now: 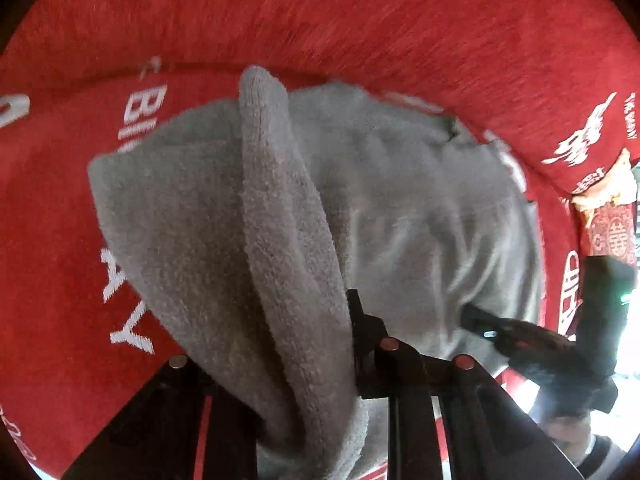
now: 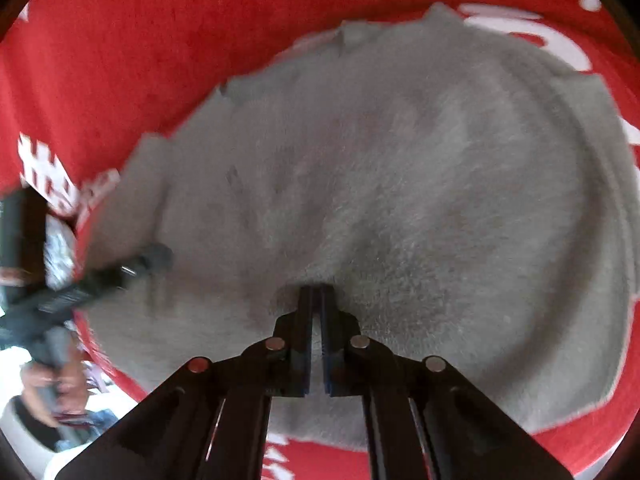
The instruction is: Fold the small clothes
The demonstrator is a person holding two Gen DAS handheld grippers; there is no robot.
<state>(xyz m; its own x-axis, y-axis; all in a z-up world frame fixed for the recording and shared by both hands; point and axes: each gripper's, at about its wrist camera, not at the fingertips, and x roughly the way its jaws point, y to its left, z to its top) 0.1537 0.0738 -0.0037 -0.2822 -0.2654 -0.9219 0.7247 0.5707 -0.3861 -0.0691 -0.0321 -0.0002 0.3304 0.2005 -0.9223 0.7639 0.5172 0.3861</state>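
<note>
Grey fleece garment (image 2: 400, 184) lies spread on a red cloth (image 2: 140, 40) printed with white lettering; the cloth covers the whole work surface in both views.

Right gripper (image 2: 318, 292): fingers drawn together, only a narrow slit between the pads. The tips are pressed into the garment near its close edge, and the fabric puckers into a small hollow around them — a pinch of fleece sits between the tips. In the left wrist view this same gripper (image 1: 472, 318) enters from the right, its tip buried in the garment's edge.

Left gripper (image 1: 320, 360): a thick fold of the garment (image 1: 280, 240) rises from the cloth and drapes over the mechanism, hiding one finger entirely. The other finger (image 1: 360, 328) shows beside the fold, pressed against it. The fabric bunches tightly where it passes between the arms — the fingers appear clamped on it. In the right wrist view the left gripper (image 2: 148, 262) is blurred at the garment's left edge.

A hand (image 2: 52, 376) grips the left tool's handle at the lower left.
</note>
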